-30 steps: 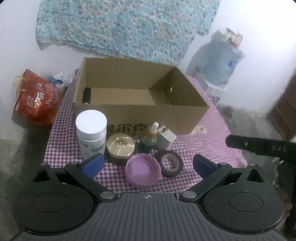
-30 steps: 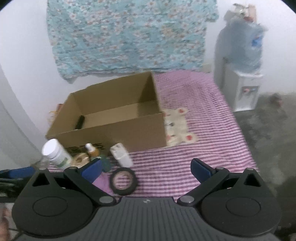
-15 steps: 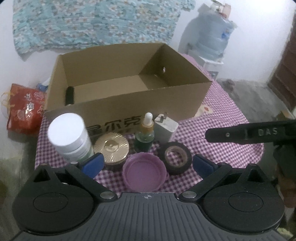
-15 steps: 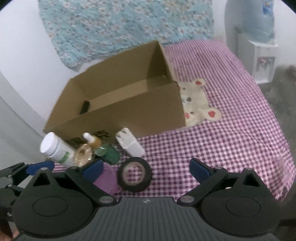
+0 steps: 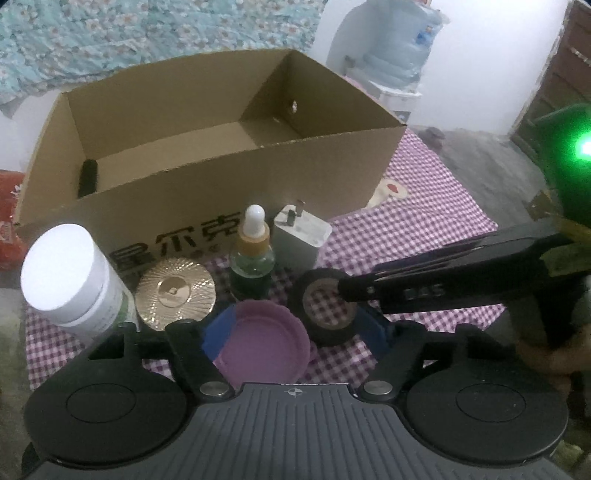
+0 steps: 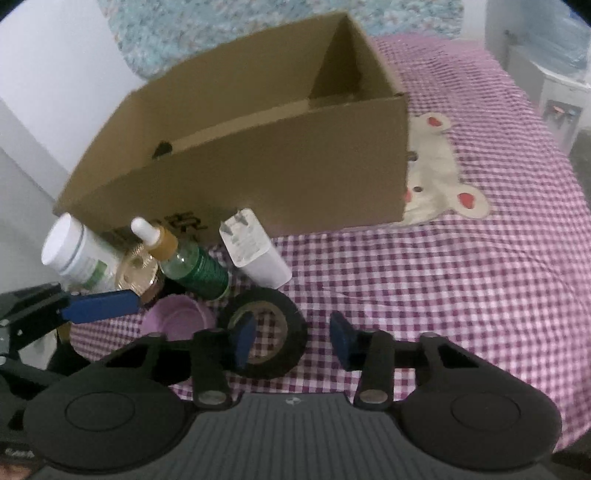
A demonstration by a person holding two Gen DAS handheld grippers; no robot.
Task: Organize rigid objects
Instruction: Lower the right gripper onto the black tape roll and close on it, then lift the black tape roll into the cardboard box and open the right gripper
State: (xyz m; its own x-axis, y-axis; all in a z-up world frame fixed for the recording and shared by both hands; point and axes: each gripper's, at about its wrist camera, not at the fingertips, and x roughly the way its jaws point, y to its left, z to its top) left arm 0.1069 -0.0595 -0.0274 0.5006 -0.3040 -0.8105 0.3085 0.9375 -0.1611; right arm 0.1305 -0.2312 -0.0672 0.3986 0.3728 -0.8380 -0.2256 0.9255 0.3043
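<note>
An open cardboard box (image 5: 258, 177) (image 6: 295, 177) stands on the checked cloth, with a black object (image 5: 86, 177) inside at its left. In front of it stand a white jar (image 5: 70, 273) (image 6: 74, 254), a gold lid (image 5: 175, 291), a green dropper bottle (image 5: 253, 258) (image 6: 188, 262), a white charger (image 5: 301, 236) (image 6: 255, 254), a purple lid (image 5: 262, 343) (image 6: 181, 319) and a black tape roll (image 5: 325, 314) (image 6: 273, 336). My left gripper (image 5: 295, 332) is open, its fingers either side of the purple lid. My right gripper (image 6: 291, 339) is open, straddling the right side of the tape roll.
The purple checked cloth (image 6: 461, 277) has a bear patch (image 6: 436, 177) right of the box. A water dispenser (image 5: 399, 62) stands behind at the right, a red bag (image 5: 7, 221) at the left. A flowered cloth (image 5: 147, 33) hangs on the wall.
Both grippers have moved forward and down to the objects. The left now frames the purple lid; the right has narrowed its jaws and reached the tape roll.
</note>
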